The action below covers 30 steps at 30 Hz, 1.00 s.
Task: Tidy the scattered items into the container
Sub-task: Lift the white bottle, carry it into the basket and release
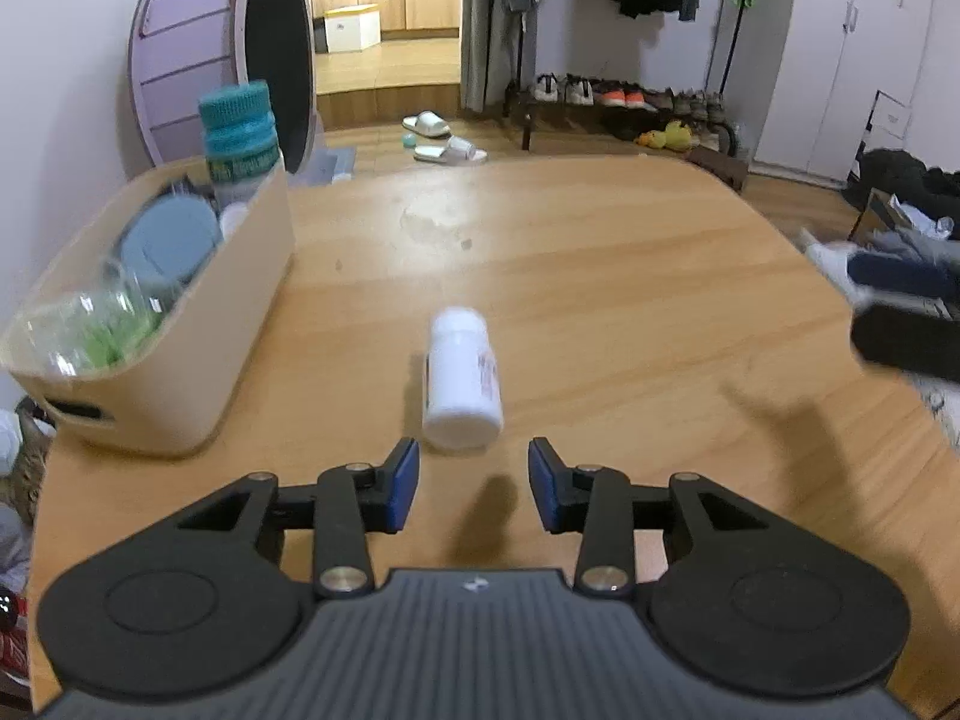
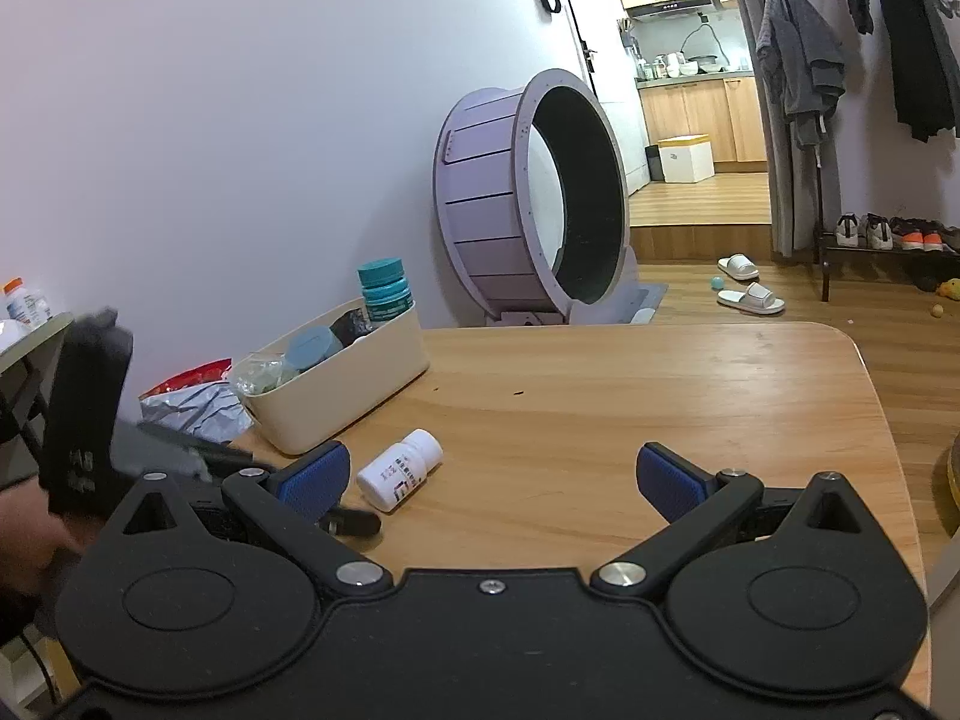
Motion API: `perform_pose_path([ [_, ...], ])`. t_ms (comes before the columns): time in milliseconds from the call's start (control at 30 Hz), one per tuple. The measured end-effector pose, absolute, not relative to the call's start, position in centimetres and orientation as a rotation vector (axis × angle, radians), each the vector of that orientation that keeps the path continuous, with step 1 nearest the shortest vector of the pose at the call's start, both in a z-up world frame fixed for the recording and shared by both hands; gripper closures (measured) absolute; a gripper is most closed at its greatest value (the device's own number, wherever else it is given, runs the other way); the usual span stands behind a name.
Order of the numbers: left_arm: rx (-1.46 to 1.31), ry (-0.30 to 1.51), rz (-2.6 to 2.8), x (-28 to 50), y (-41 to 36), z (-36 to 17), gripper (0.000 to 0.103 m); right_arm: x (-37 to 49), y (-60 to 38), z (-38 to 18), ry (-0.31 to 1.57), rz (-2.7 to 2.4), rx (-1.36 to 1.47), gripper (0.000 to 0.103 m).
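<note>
On the wooden bench (image 1: 600, 252), one white plastic pill bottle (image 1: 462, 378) is left lying before the open, empty left tool (image 1: 474, 483); the right tool (image 2: 492, 480) is likewise open, and several items are already held in the cream plastic container (image 1: 198, 360).

Beyond your wooden table (image 2: 660, 420) a large purple cat wheel (image 2: 528, 204) stands against the white wall. Past it you see a doorway into a kitchen, where a white box (image 2: 684, 157) sits on the floor. A pair of white slippers (image 2: 750, 285) lies on the wood floor, a small teal ball (image 2: 715, 282) near them. To the right, a low shoe rack (image 1: 624, 99) holds sneakers under hanging clothes (image 2: 804, 54), and a yellow duck toy (image 1: 675, 135) lies beside it.
</note>
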<state>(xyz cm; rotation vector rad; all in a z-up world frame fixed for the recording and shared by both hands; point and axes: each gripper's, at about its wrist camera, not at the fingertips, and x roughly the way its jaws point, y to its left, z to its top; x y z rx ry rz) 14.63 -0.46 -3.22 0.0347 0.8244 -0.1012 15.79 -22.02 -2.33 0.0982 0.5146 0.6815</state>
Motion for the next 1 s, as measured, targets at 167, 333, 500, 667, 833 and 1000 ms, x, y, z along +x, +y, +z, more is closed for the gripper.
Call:
perform_pose_path([
  [167,0.04,0.826,-0.122,18.1,0.2,-2.2,0.064,15.4,-22.1,-2.0,0.507,0.682,0.086,0.0],
  [333,0.073,0.872,-0.099,20.8,0.5,-3.2,0.064,15.6,-22.2,-2.0,0.511,0.674,0.086,0.0],
  [500,0.066,0.878,-0.123,20.9,0.9,-3.3,0.066,15.8,-22.3,-2.3,0.524,0.672,0.087,0.0],
  [667,0.057,0.869,-0.151,20.3,1.2,-3.1,0.076,15.9,-22.2,-2.5,0.531,0.668,0.087,0.0],
  [833,0.048,0.86,-0.179,19.7,1.5,-2.9,0.077,15.8,-21.9,-2.4,0.53,0.672,0.084,0.0],
  [1000,-0.001,0.756,-0.169,17.4,3.0,-0.6,0.077,15.5,-21.4,-2.0,0.522,0.684,0.077,0.0],
])
